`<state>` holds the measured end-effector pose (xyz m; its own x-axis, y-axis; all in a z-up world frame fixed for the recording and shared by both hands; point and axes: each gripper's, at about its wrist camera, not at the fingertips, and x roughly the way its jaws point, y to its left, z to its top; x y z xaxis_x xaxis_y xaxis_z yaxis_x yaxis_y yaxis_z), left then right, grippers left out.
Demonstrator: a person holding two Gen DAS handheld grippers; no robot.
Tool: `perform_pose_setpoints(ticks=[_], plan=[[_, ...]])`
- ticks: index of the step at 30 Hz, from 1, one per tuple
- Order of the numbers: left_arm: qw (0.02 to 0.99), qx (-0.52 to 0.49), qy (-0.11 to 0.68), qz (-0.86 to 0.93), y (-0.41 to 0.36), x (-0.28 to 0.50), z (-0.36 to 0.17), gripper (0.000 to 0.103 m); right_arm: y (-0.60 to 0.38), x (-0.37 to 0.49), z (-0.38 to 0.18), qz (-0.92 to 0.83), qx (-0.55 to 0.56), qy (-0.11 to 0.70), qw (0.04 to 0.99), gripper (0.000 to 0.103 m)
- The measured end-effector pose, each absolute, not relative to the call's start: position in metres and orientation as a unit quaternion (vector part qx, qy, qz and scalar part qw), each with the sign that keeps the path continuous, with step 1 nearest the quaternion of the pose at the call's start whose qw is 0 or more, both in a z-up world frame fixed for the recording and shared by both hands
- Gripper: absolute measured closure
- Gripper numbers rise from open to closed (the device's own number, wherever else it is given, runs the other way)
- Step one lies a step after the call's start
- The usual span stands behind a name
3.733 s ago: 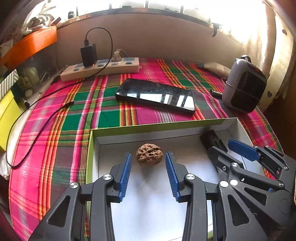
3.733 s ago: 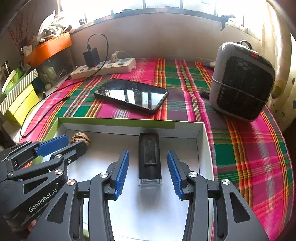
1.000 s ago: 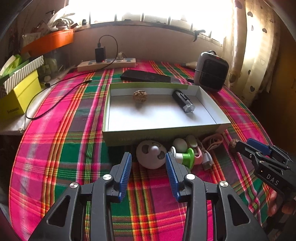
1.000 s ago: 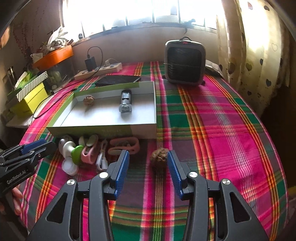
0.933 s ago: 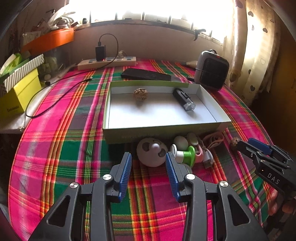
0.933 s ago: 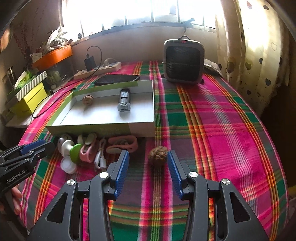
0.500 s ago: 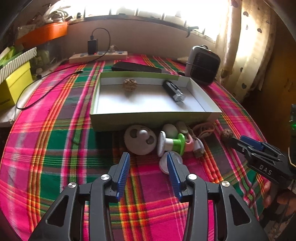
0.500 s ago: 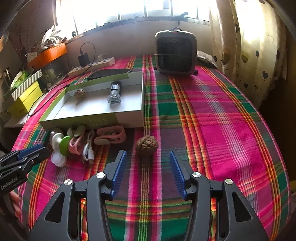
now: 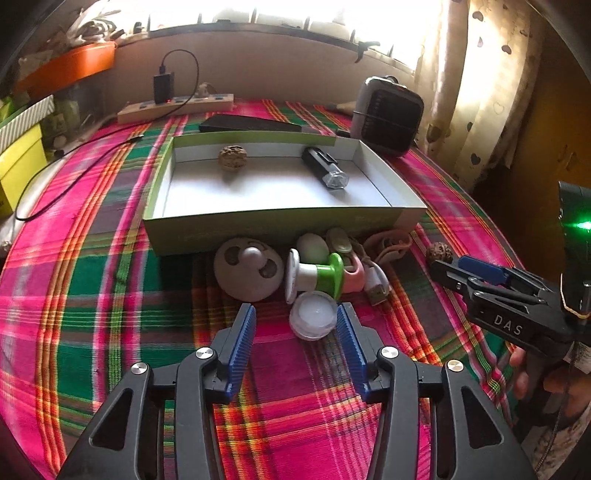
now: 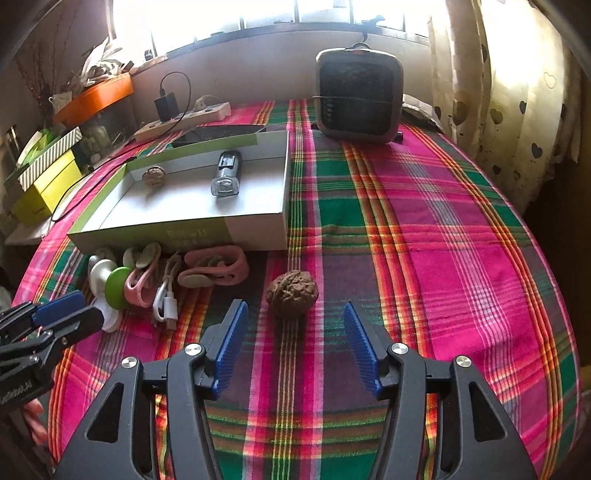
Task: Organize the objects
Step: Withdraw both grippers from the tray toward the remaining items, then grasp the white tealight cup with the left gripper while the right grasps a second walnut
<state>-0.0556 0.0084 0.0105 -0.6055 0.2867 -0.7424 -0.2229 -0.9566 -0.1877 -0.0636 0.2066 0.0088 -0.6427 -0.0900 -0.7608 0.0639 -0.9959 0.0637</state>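
Sunlit window (image 10: 258,14) backs plaid tablecloth (image 10: 424,221) bearing shallow box (image 10: 255,229).

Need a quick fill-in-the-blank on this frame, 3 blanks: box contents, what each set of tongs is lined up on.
1. The box holds a flashlight and a ____.
2. The left tongs stand open, with a small round ____ between the pads.
3. The right tongs stand open just short of a ____ lying on the plaid cloth.

Missing words: walnut; lid; walnut
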Motion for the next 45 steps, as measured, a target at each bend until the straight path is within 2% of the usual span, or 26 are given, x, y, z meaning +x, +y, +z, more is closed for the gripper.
perform_pose_setpoints(ticks=[23, 28, 32, 36, 40, 45], plan=[[0.132, -0.427, -0.015, 0.894, 0.02, -0.065, 0.005, 0.059, 0.204, -0.079, 0.004, -0.9, 0.434, 0.005, 0.041, 0.048], [0.129, -0.426, -0.013, 0.895, 0.02, -0.067, 0.006, 0.062, 0.205, -0.079, 0.004, -0.9, 0.434, 0.005, 0.036, 0.048], [0.13, -0.426, -0.012, 0.895, 0.02, -0.067, 0.006, 0.071, 0.205, -0.079, 0.004, -0.901, 0.433, 0.005, 0.037, 0.048], [0.133, -0.426, -0.012, 0.895, 0.02, -0.067, 0.005, 0.076, 0.206, -0.08, 0.005, -0.901, 0.432, 0.004, 0.038, 0.057], [0.133, -0.425, -0.012, 0.895, 0.02, -0.066, 0.005, 0.076, 0.205, -0.079, 0.006, -0.902, 0.43, 0.004, 0.043, 0.067], [0.134, -0.425, -0.012, 0.895, 0.02, -0.066, 0.006, 0.077, 0.205, -0.078, 0.006, -0.902, 0.429, 0.004, 0.047, 0.07]])
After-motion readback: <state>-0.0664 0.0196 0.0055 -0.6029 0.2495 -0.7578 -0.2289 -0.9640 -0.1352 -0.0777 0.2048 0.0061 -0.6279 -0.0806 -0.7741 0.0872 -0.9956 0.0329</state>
